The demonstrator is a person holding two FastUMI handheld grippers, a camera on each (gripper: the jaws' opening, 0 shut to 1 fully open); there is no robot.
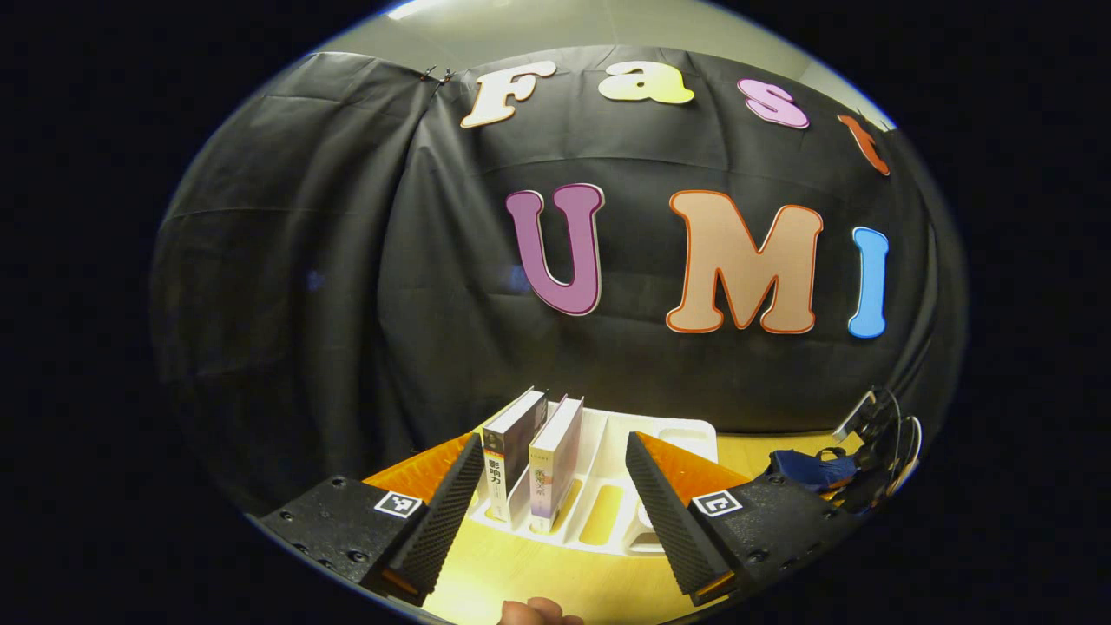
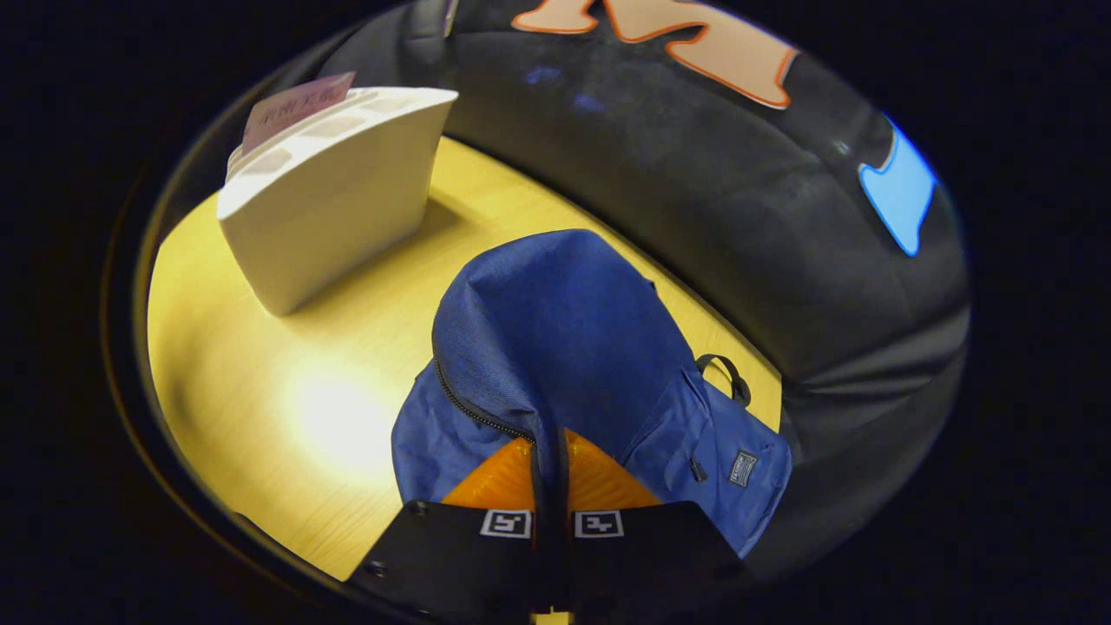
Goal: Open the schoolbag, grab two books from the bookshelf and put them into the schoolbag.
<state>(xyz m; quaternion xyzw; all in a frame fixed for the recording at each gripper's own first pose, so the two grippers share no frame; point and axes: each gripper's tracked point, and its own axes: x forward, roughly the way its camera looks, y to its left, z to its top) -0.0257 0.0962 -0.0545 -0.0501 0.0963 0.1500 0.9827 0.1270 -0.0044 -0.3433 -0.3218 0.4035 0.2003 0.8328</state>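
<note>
Left gripper [image 1: 555,486] spread wide, just short of the white bookshelf [image 1: 686,432]; two books [image 1: 531,464] stand upright beyond its fingers. Right gripper [image 2: 548,451] pressed together at the blue schoolbag's [image 2: 555,338] zipper [image 2: 473,406]; whether it pinches the pull, cannot tell. Schoolbag sits on yellow table [image 2: 286,417].

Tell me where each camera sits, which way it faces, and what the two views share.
Left gripper view: rides the left gripper, jaws wide open, facing the white bookshelf holding two books; a fingertip shows at the bottom.
Right gripper view: rides the right gripper, jaws closed together, tilted down at the blue schoolbag.
Shared: bookshelf, schoolbag, yellow table.
</note>
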